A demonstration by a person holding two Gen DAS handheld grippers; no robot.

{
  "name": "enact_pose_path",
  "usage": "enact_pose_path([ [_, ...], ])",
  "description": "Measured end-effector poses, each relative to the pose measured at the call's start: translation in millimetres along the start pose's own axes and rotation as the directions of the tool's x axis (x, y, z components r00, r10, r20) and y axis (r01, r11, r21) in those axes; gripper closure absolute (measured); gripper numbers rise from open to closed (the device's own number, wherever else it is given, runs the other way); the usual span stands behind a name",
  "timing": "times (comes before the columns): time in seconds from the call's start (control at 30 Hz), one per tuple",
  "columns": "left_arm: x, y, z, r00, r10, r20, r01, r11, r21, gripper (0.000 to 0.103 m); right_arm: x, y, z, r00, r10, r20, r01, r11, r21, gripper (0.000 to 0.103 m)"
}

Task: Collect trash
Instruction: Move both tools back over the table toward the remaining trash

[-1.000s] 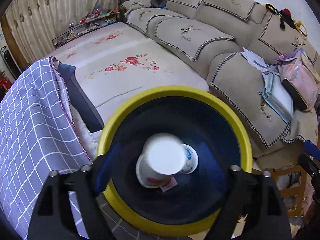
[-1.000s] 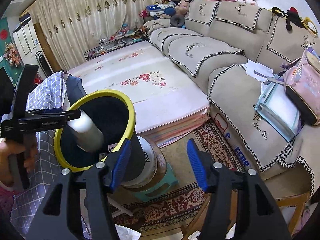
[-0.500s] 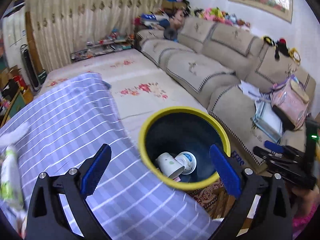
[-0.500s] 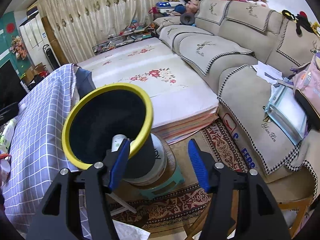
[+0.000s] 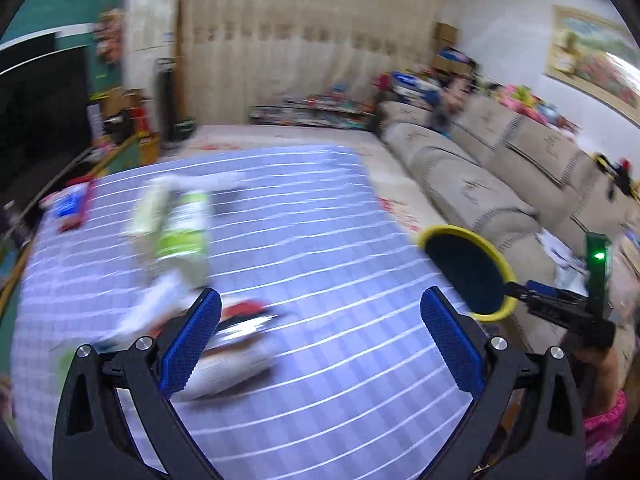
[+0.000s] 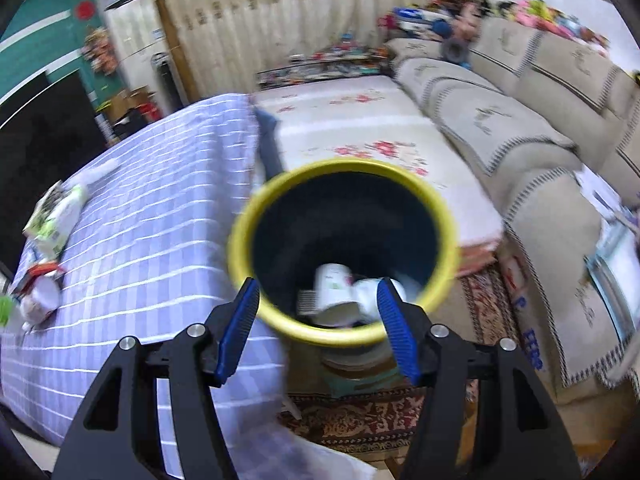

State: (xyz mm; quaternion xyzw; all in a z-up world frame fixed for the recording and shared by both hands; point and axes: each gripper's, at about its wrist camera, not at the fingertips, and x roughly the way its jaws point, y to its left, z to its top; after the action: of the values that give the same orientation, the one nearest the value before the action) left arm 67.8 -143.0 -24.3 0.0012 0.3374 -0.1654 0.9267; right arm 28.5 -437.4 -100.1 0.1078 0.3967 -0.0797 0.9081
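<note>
The left gripper point(image 5: 320, 340) has swung away from the yellow-rimmed bin point(image 5: 466, 270) and now faces the checked worktop point(image 5: 320, 240), jaws spread wide with nothing between them. A second ago it hung over the bin mouth above a paper cup; that cup point(image 6: 334, 288) now lies inside with other cups. Blurred wrappers and a carton point(image 5: 182, 232) remain on the cloth, so more trash is left. The right gripper point(image 6: 318, 328) has moved in over the bin, jaws partly apart and empty
</note>
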Motion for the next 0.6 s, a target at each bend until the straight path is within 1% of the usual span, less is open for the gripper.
enact_pose_path([
  [0.1, -25.5, 38.8, -12.0, 0.995, 0.094, 0.044, -0.091, 0.994, -0.062, 0.005, 2.6, 38.0, 4.7, 0.998, 0.064, -0.002, -0.064, 0.996, -0.062, 0.045],
  [0.17, -40.9, 58.3, -18.3, 0.985, 0.155, 0.077, -0.147, 0.985, -0.09, 0.005, 4.6, 64.3, 7.6, 0.994, 0.108, -0.01, -0.109, 0.988, -0.106, 0.045],
  [0.23, -57.2, 81.4, -23.7, 0.974, 0.207, 0.095, -0.195, 0.973, -0.126, 0.005, 6.1, 98.5, 9.2, 0.985, 0.169, -0.028, -0.172, 0.972, -0.161, 0.045],
  [0.37, -75.7, 111.6, -36.0, 0.96, 0.259, 0.108, -0.238, 0.955, -0.175, 0.005, 1.2, 158.4, 9.5, 0.96, 0.277, -0.051, -0.281, 0.93, -0.239, 0.045],
  [0.47, -84.1, 127.2, -45.0, 0.954, 0.279, 0.108, -0.255, 0.947, -0.198, 0.005, -5.8, 199.1, 7.5, 0.947, 0.317, -0.053, -0.317, 0.898, -0.305, 0.045],
  [0.53, -84.2, 125.4, -47.3, 0.955, 0.28, 0.1, -0.257, 0.946, -0.196, 0.005, -9.9, 223.0, 2.9, 0.944, 0.325, -0.06, -0.324, 0.874, -0.362, 0.046],
  [0.6, -83.9, 127.4, -50.8, 0.955, 0.281, 0.092, -0.26, 0.946, -0.195, 0.005, -11.8, 240.2, -3.6, 0.935, 0.344, -0.087, -0.349, 0.85, -0.394, 0.049],
])
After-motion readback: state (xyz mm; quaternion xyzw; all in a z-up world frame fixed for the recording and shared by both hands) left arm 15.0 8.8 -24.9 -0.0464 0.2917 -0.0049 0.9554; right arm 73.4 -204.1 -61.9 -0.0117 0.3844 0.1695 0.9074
